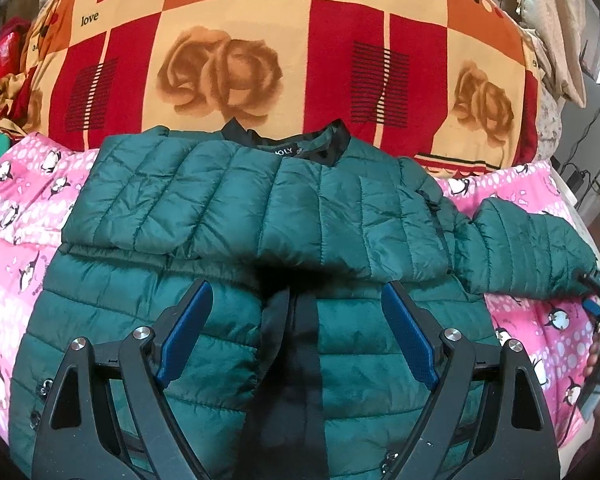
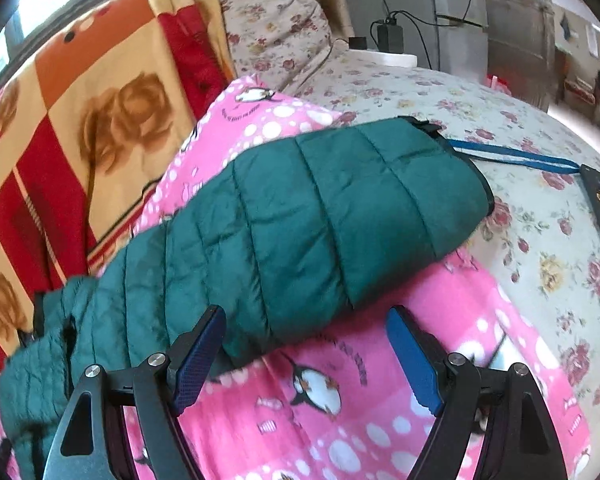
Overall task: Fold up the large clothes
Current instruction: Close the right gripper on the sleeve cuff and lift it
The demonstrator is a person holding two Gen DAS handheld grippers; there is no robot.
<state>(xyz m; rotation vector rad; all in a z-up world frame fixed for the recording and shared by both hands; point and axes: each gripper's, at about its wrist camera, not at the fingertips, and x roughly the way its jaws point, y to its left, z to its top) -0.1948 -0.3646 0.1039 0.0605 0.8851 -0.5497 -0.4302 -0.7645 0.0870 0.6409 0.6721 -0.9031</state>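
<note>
1. Jaws of the left gripper point(image 1: 298, 336), left wrist view: spread wide, blue pads apart and pinching nothing. They hover over the lower front of the green puffer jacket point(image 1: 260, 240), with the black zipper placket point(image 1: 296, 360) running between them; whether the pads touch the fabric cannot be told.
   - The jacket lies front-up on a pink penguin blanket point(image 1: 28, 216) on the bed, collar point(image 1: 292, 140) towards a rose-patterned quilt point(image 1: 260, 40).
   - Progress, as a judgement: one sleeve point(image 1: 188, 184) is already folded across the chest; the other sleeve point(image 1: 528, 248) lies stretched out to the side, unfolded. The body fold is not yet made, so the task is perhaps a third done.
   - At the right edge the right gripper point(image 1: 594, 300) shows beside the cuff of the outstretched sleeve.

2. Jaws of the right gripper point(image 2: 304, 354), right wrist view: likewise spread, nothing between the pads.
   - The outstretched sleeve point(image 2: 300, 216) lies just beyond and above the jaws, running diagonally; its cuff point(image 2: 460, 184) reaches past the pink blanket point(image 2: 340, 400) onto a floral bedsheet point(image 2: 480, 108).
   - The left pad point(image 2: 198, 360) sits at the sleeve's lower edge; the right pad point(image 2: 414, 360) stands over bare blanket. No grip is made.
   - Remaining, as a judgement: grasp this sleeve, fold it inward, then fold the body.
</note>
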